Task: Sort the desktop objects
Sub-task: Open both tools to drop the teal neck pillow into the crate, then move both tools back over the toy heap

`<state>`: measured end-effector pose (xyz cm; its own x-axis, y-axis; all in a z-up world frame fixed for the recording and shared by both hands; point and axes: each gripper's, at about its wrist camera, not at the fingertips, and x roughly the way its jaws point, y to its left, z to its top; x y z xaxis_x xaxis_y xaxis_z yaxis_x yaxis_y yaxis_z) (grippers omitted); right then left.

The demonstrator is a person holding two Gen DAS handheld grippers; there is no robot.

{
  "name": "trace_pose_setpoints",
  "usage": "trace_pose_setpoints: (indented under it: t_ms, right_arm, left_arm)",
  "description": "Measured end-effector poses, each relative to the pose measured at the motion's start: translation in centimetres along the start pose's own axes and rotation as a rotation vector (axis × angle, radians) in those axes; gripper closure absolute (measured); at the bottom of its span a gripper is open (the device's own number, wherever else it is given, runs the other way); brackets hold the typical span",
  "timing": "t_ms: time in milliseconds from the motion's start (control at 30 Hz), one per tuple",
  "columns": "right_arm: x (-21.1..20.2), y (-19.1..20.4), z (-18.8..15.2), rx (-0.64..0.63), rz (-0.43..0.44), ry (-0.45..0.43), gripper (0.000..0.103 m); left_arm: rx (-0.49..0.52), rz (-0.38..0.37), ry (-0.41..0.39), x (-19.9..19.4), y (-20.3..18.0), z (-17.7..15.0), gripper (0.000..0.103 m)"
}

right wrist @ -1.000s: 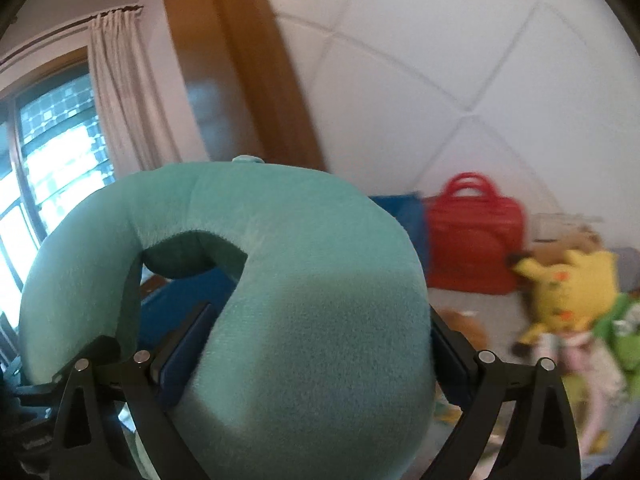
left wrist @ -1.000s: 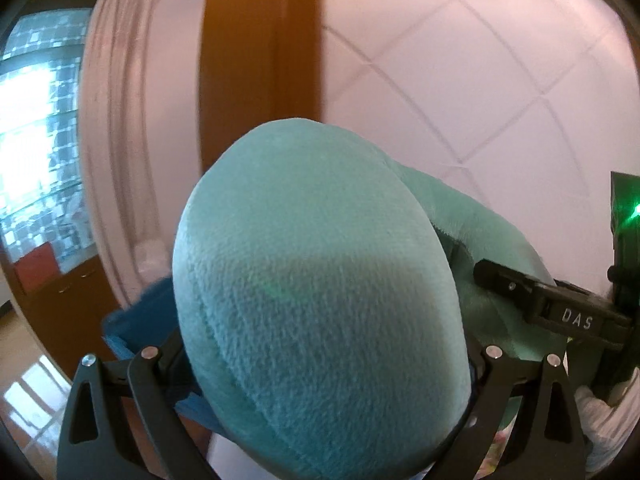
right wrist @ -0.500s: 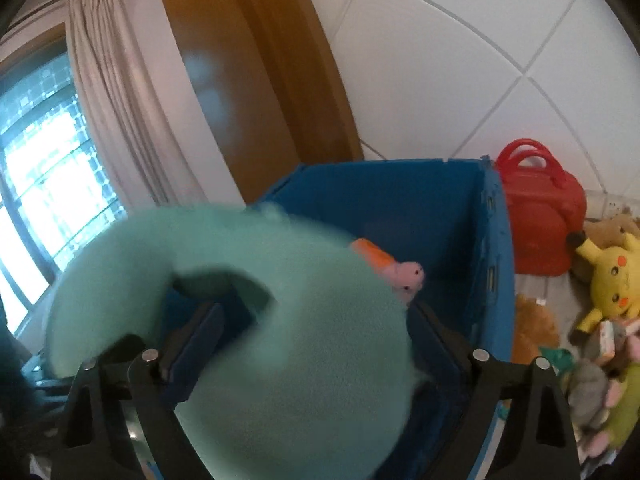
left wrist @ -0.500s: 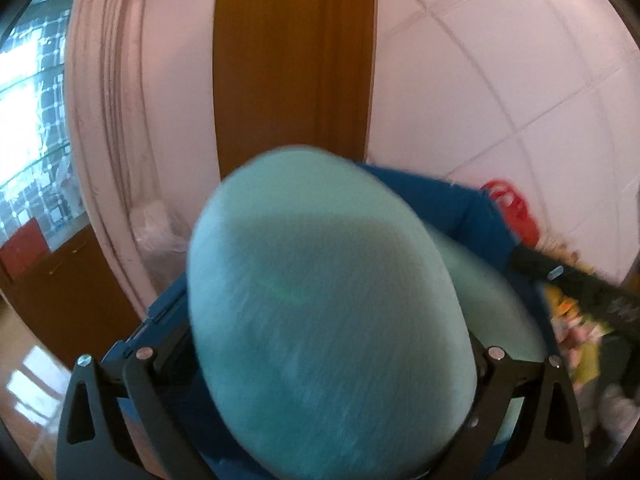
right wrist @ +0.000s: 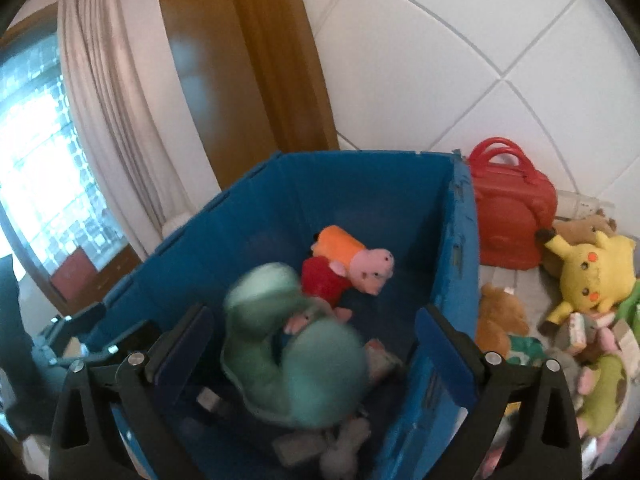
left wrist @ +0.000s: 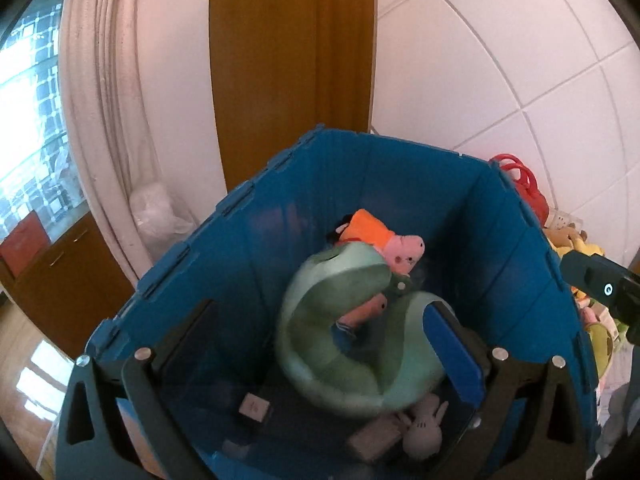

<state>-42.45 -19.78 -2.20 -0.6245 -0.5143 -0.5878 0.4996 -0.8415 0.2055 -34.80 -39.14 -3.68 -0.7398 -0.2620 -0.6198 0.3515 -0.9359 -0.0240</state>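
Note:
The teal U-shaped neck pillow (left wrist: pixel 352 344) lies inside the blue crate (left wrist: pixel 404 184), blurred, free of both grippers; it also shows in the right wrist view (right wrist: pixel 296 352). A pink pig plush with an orange body (left wrist: pixel 384 240) lies behind it in the crate (right wrist: pixel 360 184), also seen from the right wrist (right wrist: pixel 352 268). My left gripper (left wrist: pixel 320 344) is open and empty above the crate. My right gripper (right wrist: pixel 316 344) is open and empty above the crate too.
A white rabbit plush (left wrist: pixel 424 428) and small boxes lie at the crate's near end. Right of the crate sit a red bag (right wrist: pixel 512 208), a yellow Pikachu plush (right wrist: pixel 592 272), a brown plush (right wrist: pixel 500 316) and several other toys. A curtain and wooden panel stand behind.
Both grippers held the teal neck pillow a second ago. They tipped down over the blue crate, opened and let go; the pillow dropped into the crate.

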Motion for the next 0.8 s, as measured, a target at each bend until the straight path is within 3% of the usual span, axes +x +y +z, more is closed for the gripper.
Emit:
trace_pose_setpoints:
  t_ms: [233,400,500,800]
  right_arm:
    - [-2.8,0.2,-2.3,-0.028,-0.037,-0.020,0.000]
    - [-5.1,0.1,-4.2,-0.059,-0.079,-0.049,0.000]
    - [-6.7,-0.5,-5.3,-0.073,-0.118,-0.076,0.000]
    - [-13.7,-6.5,-9.5,-0.021,-0.119,-0.126,0.000]
  left_arm:
    - [-0.007,-0.031,0.002,-1.8,-0.7,-1.8,0.000]
    - [0.013,-0.019,-0.025,-3.3,-2.6,-3.4,0.000]
    - [0.019,-0.050,-0.035,-4.5,-4.0,-4.4,0.000]
    - [0.055,-0.129,-0.105,-11.3,-11.6,-7.7,0.000]
